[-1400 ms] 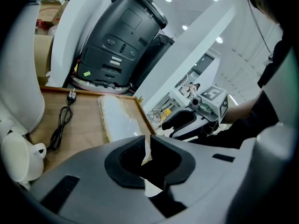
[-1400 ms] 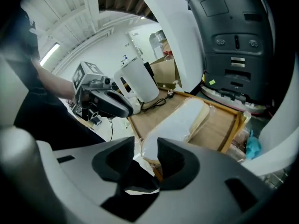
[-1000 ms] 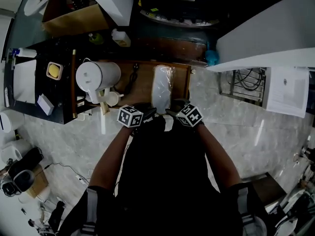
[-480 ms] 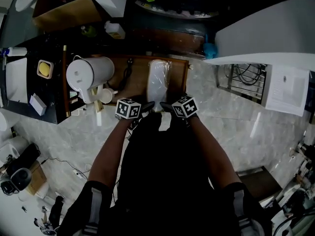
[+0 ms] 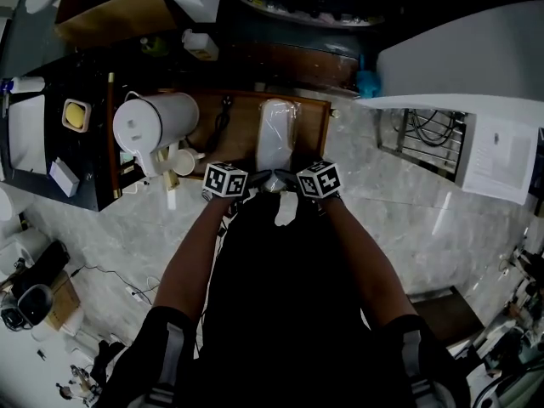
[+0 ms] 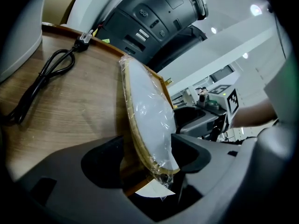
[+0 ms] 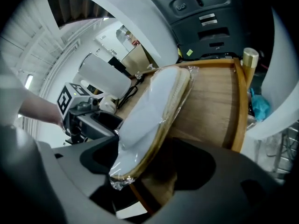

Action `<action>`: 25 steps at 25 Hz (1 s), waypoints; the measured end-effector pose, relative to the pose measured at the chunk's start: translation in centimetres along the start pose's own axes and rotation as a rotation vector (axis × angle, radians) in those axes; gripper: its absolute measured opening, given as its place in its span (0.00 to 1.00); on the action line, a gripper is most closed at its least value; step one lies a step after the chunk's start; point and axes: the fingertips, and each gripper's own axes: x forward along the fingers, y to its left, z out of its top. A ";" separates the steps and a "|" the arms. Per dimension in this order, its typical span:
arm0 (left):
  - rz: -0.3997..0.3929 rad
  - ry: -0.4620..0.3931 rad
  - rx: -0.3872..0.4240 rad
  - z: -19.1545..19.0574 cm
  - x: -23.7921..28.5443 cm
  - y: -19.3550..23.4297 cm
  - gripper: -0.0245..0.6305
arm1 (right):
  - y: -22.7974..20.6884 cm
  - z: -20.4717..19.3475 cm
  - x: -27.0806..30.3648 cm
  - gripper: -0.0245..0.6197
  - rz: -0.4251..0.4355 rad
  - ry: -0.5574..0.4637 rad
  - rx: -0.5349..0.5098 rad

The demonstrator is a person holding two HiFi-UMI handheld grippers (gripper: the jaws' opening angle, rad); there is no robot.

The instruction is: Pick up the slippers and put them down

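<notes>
The slippers (image 5: 276, 134) are a pale pair sealed in clear plastic, lying lengthwise on a wooden table (image 5: 238, 147). Both grippers sit side by side at the pack's near end. My left gripper (image 5: 257, 179) is open; in the left gripper view the slippers' heel end (image 6: 147, 115) stands on edge between its jaws (image 6: 147, 155), not pinched. My right gripper (image 5: 287, 178) is also open; in the right gripper view the same end of the slippers (image 7: 154, 111) lies between its jaws (image 7: 149, 167) with a gap on the right side.
A white jug (image 5: 151, 124) and small cups stand left of the table. A black cable (image 6: 44, 78) lies on the wood left of the slippers. A dark counter with boxes is at far left; marble floor surrounds the table.
Both hands have sunk a little toward the table's near edge and drawn closer together. The slippers pack now rests on the wood between them.
</notes>
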 end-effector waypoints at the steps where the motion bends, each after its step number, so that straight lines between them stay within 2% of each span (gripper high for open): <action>1: -0.002 0.002 0.000 0.0 0.0 -0.1 0.52 | 0.3 -0.1 0.2 0.60 0.007 0.005 -0.004; 5: 0.013 0.010 -0.002 0.0 0.0 -0.1 0.50 | 0.7 -0.3 0.6 0.58 0.007 0.022 -0.022; 7: 0.009 0.008 -0.010 -0.1 0.0 -0.4 0.44 | 0.9 -0.4 0.5 0.53 0.014 0.024 -0.018; 12: -0.002 -0.014 -0.027 0.1 0.1 -0.7 0.44 | 0.9 -0.5 0.3 0.51 0.009 0.019 -0.013; 18: -0.009 -0.042 -0.033 0.6 -0.6 -1.4 0.44 | 1.5 0.6 -0.4 0.51 0.024 -0.035 -0.009; 25: 0.021 -0.137 -0.039 0.9 -2.0 -3.0 0.44 | 2.6 1.2 -2.1 0.48 0.003 -0.093 -0.037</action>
